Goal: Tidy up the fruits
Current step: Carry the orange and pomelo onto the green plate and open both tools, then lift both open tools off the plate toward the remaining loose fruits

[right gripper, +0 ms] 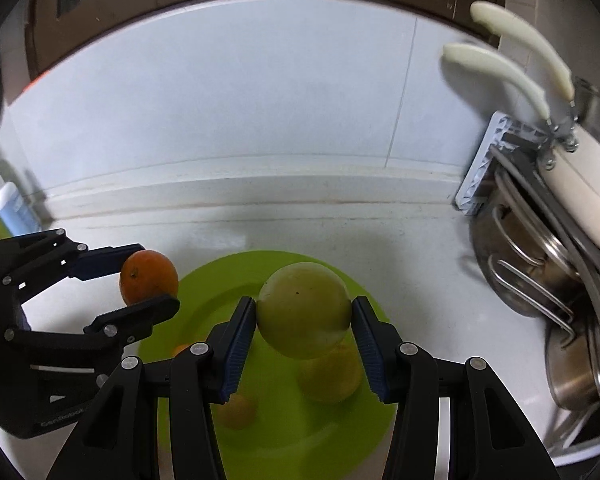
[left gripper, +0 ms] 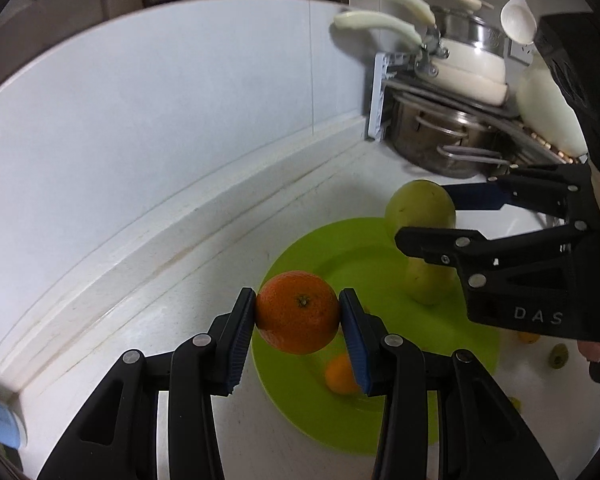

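White kitchen bench (left gripper: 100,300) under a tiled wall: two handheld tongs carry fruit above a lime-green plate (left gripper: 300,420) near the bench's back edge.

Nearest the left wrist camera, the left gripper (left gripper: 298,312) pinches an orange (left gripper: 298,312) between its blue pads, held above the plate's left rim. Beyond it, the right gripper (right gripper: 304,312) clamps a green pear (right gripper: 304,310) over the plate's middle. Both loads appear mid-delivery; the next move likely calls for lowering each into a free spot and spreading the jaws without knocking what already lies there. Counted: one orange and one pear aloft; on the plate, one pale green fruit (right gripper: 328,376) and two small orange ones (right gripper: 236,412), one mostly hidden. Farther right, a rack (left gripper: 380,92) holds steel pots (left gripper: 432,140) and two cream-handled pans (left gripper: 472,68).
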`<action>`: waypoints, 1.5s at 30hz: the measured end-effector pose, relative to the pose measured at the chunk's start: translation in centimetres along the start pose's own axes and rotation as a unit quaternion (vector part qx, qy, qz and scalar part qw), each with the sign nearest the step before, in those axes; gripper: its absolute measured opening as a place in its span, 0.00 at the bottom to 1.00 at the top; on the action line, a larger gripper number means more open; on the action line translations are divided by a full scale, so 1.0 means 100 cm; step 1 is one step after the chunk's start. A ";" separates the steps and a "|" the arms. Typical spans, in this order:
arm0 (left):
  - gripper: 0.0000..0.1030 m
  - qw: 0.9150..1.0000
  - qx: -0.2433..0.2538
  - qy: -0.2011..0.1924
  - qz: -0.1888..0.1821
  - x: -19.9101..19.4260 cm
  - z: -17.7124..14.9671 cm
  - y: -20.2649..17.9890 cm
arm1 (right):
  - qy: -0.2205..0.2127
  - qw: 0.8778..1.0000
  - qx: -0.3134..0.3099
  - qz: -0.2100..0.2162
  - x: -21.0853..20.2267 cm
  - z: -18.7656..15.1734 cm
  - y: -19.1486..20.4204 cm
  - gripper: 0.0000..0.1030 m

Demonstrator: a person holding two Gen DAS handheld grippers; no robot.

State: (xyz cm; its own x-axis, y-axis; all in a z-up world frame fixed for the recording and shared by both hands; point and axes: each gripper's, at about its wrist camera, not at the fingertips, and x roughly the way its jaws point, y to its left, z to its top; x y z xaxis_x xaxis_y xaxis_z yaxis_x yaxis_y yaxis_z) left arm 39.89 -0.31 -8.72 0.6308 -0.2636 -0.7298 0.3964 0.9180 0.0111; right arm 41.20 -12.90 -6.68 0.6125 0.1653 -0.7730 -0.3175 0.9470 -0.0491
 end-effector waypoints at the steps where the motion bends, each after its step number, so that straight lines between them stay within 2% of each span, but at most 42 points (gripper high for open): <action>1: 0.41 1.000 0.001 0.003 -0.002 0.004 0.000 0.001 | 0.006 1.000 -0.001 0.001 0.005 0.001 0.000 0.48; 9: 0.41 1.000 0.011 0.024 -0.014 0.025 -0.004 0.004 | 0.038 0.999 -0.010 0.005 0.034 0.002 0.000 0.48; 18: 0.41 0.999 0.006 0.038 -0.018 0.032 -0.007 0.002 | 0.055 0.998 -0.013 0.011 0.049 0.000 -0.001 0.49; 23: 0.46 1.000 0.000 0.024 -0.014 0.021 -0.004 0.004 | 0.047 0.999 -0.018 0.000 0.044 0.000 0.002 0.51; 24: 0.46 1.000 0.000 0.022 -0.011 0.019 -0.004 0.004 | 0.044 0.999 -0.015 0.000 0.042 0.000 0.002 0.54; 36: 0.50 1.000 -0.023 -0.015 0.008 -0.037 -0.001 -0.003 | -0.008 1.000 0.014 0.001 -0.014 -0.011 0.006 0.54; 39: 0.50 0.999 -0.039 -0.023 0.008 -0.055 -0.002 -0.002 | -0.032 0.999 0.027 0.002 -0.039 -0.015 0.008 0.54; 45: 0.53 0.998 -0.038 -0.048 0.013 -0.092 -0.007 -0.009 | -0.073 0.997 0.034 -0.008 -0.079 -0.026 0.018 0.54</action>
State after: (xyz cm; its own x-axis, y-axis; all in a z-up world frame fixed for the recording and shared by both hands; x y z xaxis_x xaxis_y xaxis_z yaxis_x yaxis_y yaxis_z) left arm 33.28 1.44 -2.51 0.7030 -0.2633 -0.6607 0.3294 0.9439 -0.0257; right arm 33.93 -13.26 -2.28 0.7180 0.1834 -0.6715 -0.2603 0.9654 -0.0147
